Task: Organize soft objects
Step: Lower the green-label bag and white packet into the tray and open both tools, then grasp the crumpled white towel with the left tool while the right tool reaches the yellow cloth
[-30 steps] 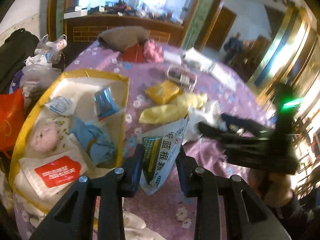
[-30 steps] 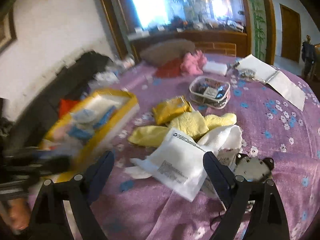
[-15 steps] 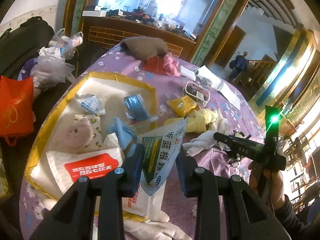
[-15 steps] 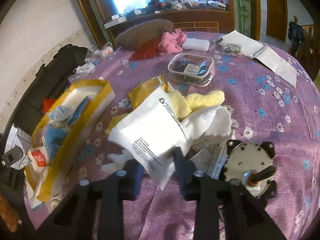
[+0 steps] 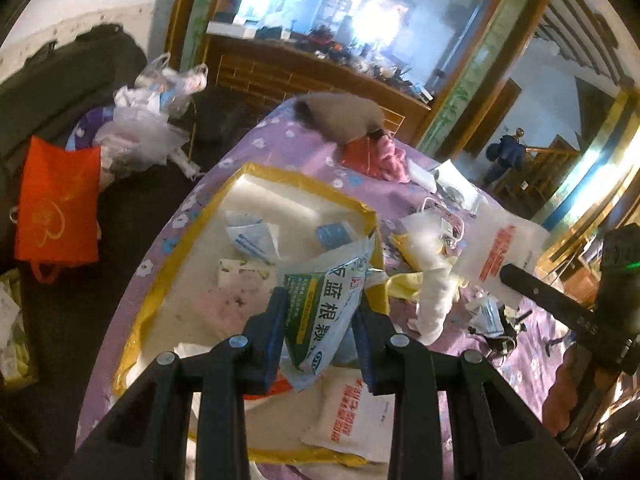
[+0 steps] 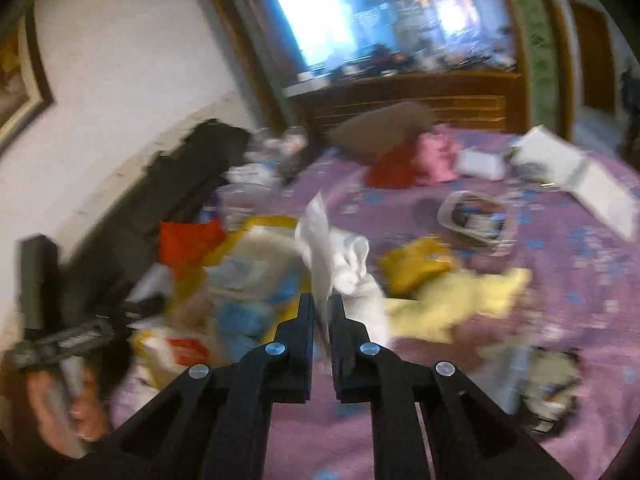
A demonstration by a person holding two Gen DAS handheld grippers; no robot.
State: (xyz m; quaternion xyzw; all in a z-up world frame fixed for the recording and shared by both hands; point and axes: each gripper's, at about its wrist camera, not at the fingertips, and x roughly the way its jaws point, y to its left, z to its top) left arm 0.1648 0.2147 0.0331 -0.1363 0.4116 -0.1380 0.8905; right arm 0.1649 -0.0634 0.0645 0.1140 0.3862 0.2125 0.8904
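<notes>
My left gripper is shut on a green-and-white printed packet and holds it over the yellow-rimmed tray, which holds several soft packets. My right gripper is shut on a white flat packet seen edge-on, lifted above the purple tablecloth to the right of the tray. That packet also shows in the left wrist view, with the right gripper at the right. A white towel and yellow cloths lie on the table.
A clear box, pink and red cloths, a brown cushion and papers lie farther back. An orange bag and plastic bags sit on a dark seat left of the table. A metal motor lies near right.
My right gripper closed on the white packet, lifted it off the table and swung left toward the tray. My left gripper carried the green packet farther over the tray.
</notes>
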